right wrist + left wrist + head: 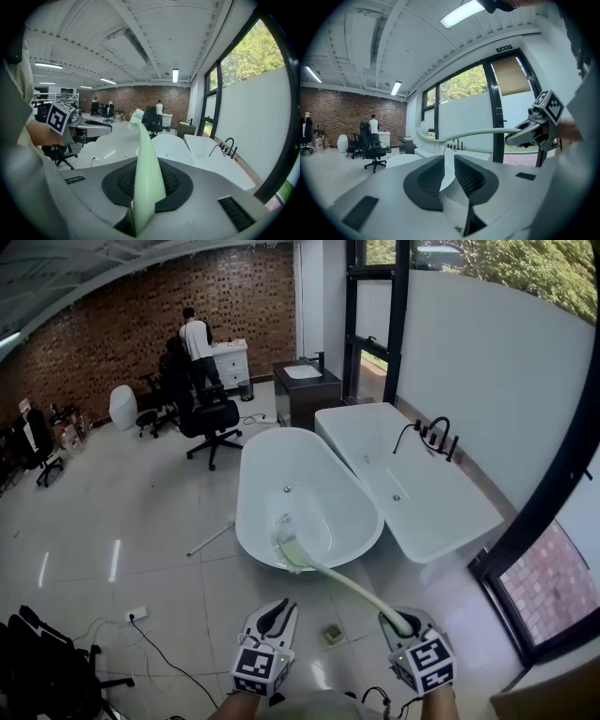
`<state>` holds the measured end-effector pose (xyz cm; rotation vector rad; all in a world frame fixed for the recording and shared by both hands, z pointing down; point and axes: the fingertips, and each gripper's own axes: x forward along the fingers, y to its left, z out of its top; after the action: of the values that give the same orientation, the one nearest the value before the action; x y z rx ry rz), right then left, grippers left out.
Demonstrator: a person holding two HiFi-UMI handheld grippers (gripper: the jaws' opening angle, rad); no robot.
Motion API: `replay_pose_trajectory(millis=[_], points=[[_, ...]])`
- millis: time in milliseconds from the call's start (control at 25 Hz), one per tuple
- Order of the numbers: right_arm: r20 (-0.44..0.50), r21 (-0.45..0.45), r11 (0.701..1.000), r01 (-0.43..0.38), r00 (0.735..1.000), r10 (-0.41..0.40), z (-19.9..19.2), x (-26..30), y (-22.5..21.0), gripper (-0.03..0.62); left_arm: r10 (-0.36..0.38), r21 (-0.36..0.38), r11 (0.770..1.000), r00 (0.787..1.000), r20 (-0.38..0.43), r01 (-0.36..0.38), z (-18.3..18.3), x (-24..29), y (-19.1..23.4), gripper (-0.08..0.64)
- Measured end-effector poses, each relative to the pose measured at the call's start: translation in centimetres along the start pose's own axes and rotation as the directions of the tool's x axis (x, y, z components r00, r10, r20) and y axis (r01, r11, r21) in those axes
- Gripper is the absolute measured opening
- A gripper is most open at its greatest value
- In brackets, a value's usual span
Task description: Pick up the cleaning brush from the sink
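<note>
The right claw (398,622) is clenched on the butt end of the cleaning brush (345,581), its pads pressed on both sides of the pale green handle, as the right gripper view shows plainly. From there the long handle runs away up and to the left in the head view, and the white bristle head sits over the near rim of the oval bathtub (242,507), which serves here as the sink. Both gripper views show the head raised against the room behind it, so it looks to be clear of the tub rather than resting on it, though the head view alone does not settle that. The left claw (274,617) is released, its jaws part way apart with nothing between them, and it hangs near the person's body, beside the right one and apart from the brush. A rectangular bathtub (466,529) with a black faucet (434,432) stands just beside the oval one. The step in hand appears to be the lift itself, with the pick-up all but done. The next move calls for a firm, steady hold, because the grip is at the very end of a long handle and the head's weight will tend to lever it downward; the head should also be carried clear of the tub rim.
</note>
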<state>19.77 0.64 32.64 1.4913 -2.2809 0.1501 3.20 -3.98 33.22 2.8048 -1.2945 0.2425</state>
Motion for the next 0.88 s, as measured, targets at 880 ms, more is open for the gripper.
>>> replay_pose_trajectory(millis=[880], points=[[0.073,-0.005,1.0,0.001,0.997,-0.001,0.2,-1.4,0.5,0.023,0.03,-0.011,0.999,1.0,-0.01,-0.03,-1.1,-1.0,-1.2,0.063]])
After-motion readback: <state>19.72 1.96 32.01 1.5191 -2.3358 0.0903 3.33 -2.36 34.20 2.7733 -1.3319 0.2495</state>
